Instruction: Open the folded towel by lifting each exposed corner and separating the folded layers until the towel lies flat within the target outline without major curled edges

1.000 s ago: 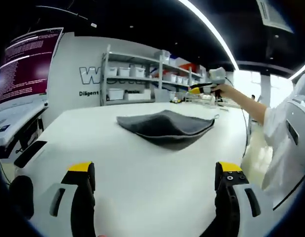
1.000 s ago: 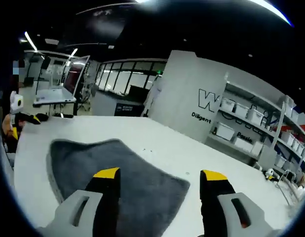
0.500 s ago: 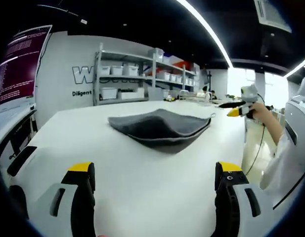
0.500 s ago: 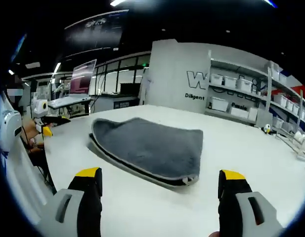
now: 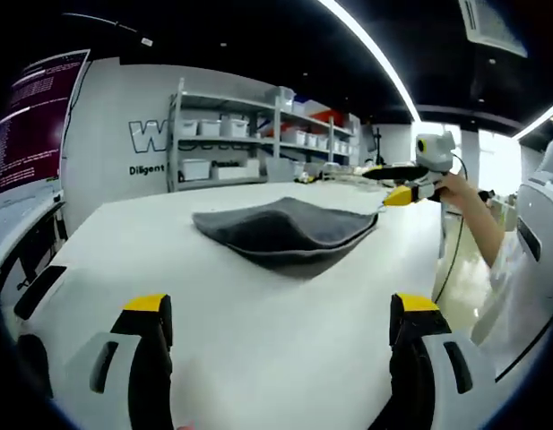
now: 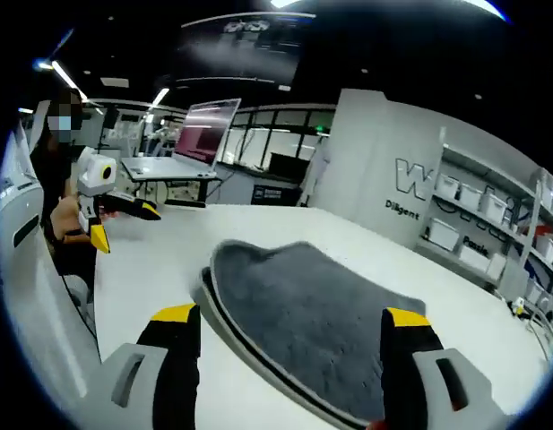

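A dark grey folded towel [image 5: 285,231] lies on the white table [image 5: 258,313], its top humped and its light-trimmed edges stacked in layers. My left gripper [image 5: 280,309] is open and low over the table, well short of the towel. The right gripper [image 5: 394,184] shows here beyond the towel's right corner, held by a person's hand. In the right gripper view the towel [image 6: 321,313] lies just past my open right gripper [image 6: 289,315], its curved layered edge nearest. The left gripper [image 6: 115,208] appears at the left, across the table.
Shelves with white bins [image 5: 231,148] stand along the back wall. A monitor [image 5: 34,116] sits at the left. A laptop on a desk [image 6: 182,157] stands behind the table. A person's sleeve [image 5: 518,269] is at the right table edge.
The right gripper view has swung from above the towel to the side and back near its curved edge. The right gripper has shifted along the far right side. The towel has not moved.
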The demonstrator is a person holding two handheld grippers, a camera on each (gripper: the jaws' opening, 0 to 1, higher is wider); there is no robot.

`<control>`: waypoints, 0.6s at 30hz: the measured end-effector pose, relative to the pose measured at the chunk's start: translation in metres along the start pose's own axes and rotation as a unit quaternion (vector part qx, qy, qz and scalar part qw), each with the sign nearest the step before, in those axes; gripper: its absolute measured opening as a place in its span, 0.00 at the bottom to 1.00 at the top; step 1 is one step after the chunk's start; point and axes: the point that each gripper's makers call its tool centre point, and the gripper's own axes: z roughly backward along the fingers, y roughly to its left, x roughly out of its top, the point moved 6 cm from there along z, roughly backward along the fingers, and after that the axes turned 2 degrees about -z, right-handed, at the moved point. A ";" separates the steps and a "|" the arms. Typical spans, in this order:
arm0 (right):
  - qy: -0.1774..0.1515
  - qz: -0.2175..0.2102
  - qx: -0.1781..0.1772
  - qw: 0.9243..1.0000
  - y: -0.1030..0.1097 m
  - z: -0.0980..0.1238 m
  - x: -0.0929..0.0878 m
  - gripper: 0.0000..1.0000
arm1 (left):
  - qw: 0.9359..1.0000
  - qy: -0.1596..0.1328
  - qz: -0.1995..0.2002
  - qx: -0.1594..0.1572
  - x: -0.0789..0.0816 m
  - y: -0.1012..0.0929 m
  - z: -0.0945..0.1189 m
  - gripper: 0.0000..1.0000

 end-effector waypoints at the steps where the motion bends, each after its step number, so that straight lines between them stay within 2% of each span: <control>1: -0.001 0.002 0.013 1.000 0.004 -0.009 0.004 0.77 | 1.000 -0.001 0.000 0.001 0.000 -0.001 0.002 0.99; 2: -0.005 0.013 0.040 0.999 0.014 -0.027 0.012 0.75 | 1.000 -0.002 0.000 0.002 0.000 -0.001 0.004 0.99; 6: -0.013 0.011 0.097 0.995 0.036 -0.076 0.023 0.59 | 1.000 -0.004 0.000 0.006 0.000 -0.003 0.008 0.99; 8: 0.005 0.020 0.115 0.993 0.043 -0.101 0.019 0.53 | 1.000 -0.006 0.002 0.005 0.000 -0.004 0.009 0.99; 10: 0.041 0.035 0.127 0.990 0.049 -0.122 0.010 0.52 | 1.000 -0.006 0.001 0.003 0.000 -0.006 0.010 0.99; 13: 0.085 0.064 0.141 0.984 0.056 -0.142 -0.004 0.44 | 1.000 -0.005 0.000 0.003 -0.001 -0.008 0.012 0.99; 15: 0.085 0.061 0.142 0.984 0.050 -0.149 -0.004 0.33 | 1.000 -0.005 0.002 0.002 -0.002 -0.009 0.013 0.99; 16: 0.084 0.050 0.145 0.985 0.049 -0.150 -0.004 0.29 | 1.000 -0.004 0.002 0.002 -0.002 -0.009 0.013 0.99; 17: 0.077 0.018 0.147 0.986 0.048 -0.150 -0.002 0.25 | 1.000 -0.003 0.001 0.001 -0.003 -0.010 0.013 0.99; 18: 0.073 0.012 0.151 0.986 0.047 -0.150 -0.001 0.20 | 1.000 -0.003 0.001 0.001 -0.003 -0.010 0.012 0.99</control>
